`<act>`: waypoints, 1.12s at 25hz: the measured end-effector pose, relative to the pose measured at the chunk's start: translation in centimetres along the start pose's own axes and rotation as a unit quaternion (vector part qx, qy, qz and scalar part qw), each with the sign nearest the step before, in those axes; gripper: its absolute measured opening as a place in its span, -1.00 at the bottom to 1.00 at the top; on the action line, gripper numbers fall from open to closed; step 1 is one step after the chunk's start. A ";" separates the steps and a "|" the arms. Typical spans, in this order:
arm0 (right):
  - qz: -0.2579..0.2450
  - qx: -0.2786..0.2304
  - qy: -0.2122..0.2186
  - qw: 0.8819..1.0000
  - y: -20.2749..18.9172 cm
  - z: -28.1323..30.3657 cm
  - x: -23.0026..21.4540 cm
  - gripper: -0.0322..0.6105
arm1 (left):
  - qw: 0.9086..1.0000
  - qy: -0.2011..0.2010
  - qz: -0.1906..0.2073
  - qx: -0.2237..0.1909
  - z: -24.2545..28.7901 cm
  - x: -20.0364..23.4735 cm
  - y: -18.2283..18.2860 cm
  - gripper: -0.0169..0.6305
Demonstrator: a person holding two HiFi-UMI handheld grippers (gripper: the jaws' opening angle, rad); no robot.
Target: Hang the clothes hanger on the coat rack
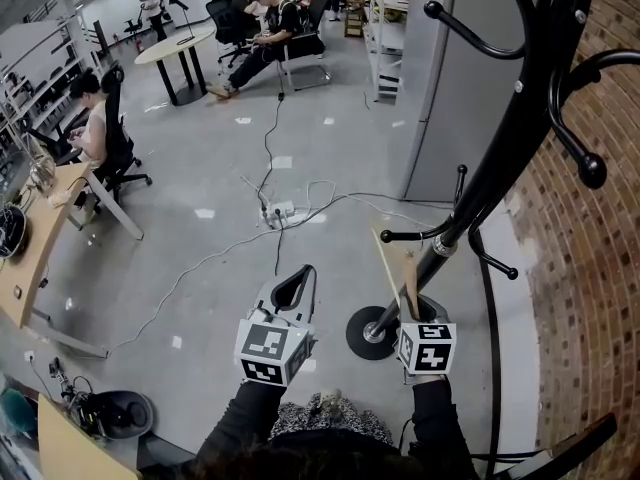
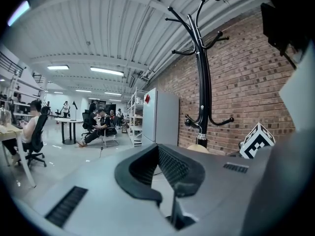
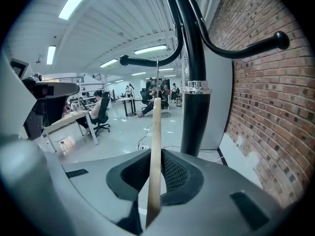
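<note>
A black coat rack [image 1: 487, 175] rises from a round base [image 1: 372, 334] beside the brick wall, with curved hooks at several heights. My right gripper [image 1: 412, 304] is shut on a wooden clothes hanger [image 1: 397, 261], which it holds upright close to the pole's lower part. In the right gripper view the hanger [image 3: 154, 151] stands edge-on between the jaws, just left of the pole [image 3: 195, 113] and below a low hook [image 3: 147, 61]. My left gripper [image 1: 301, 273] hovers over the floor left of the base, shut on nothing. From the left gripper view the rack [image 2: 202, 82] stands ahead on the right.
A grey cabinet [image 1: 450, 98] stands behind the rack and a brick wall [image 1: 592, 268] runs along the right. A power strip with cables [image 1: 276, 212] lies on the floor ahead. People sit at a desk [image 1: 30, 253] on the left and near a round table [image 1: 178, 46] farther back.
</note>
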State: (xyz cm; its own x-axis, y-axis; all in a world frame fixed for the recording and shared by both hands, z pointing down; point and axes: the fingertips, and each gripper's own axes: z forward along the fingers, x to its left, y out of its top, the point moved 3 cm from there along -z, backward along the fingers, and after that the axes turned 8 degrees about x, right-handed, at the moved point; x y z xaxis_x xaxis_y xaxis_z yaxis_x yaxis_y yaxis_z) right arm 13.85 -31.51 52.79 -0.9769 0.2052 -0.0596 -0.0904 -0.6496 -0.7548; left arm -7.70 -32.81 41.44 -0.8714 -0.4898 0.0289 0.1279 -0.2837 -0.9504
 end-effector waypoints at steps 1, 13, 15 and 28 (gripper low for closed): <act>0.001 -0.002 0.000 1.000 0.0 0.1 0.0 -0.71 | 1.000 0.001 0.000 0.000 0.0 0.1 0.0 -0.92; -0.029 -0.031 -0.004 0.999 1.1 -0.5 0.4 -0.71 | 1.000 0.002 0.003 -0.008 -0.7 -0.1 0.1 -0.92; -0.033 -0.037 -0.005 0.999 1.2 -1.1 0.7 -0.71 | 1.000 0.001 0.003 -0.009 -1.0 -0.2 0.2 -0.92; -0.015 -0.113 -0.007 0.993 3.8 -6.5 0.3 -0.71 | 1.000 -0.012 0.008 -0.017 -2.0 -2.2 0.7 -0.92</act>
State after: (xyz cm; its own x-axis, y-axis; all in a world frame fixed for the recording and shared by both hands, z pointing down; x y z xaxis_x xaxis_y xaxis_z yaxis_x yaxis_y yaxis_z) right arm 14.44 -29.13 45.66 -0.9770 0.2114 -0.0278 -0.0748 -0.4617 -0.8839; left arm -6.62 -30.24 40.04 -0.8576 -0.5139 0.0206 0.1250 -0.2471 -0.9609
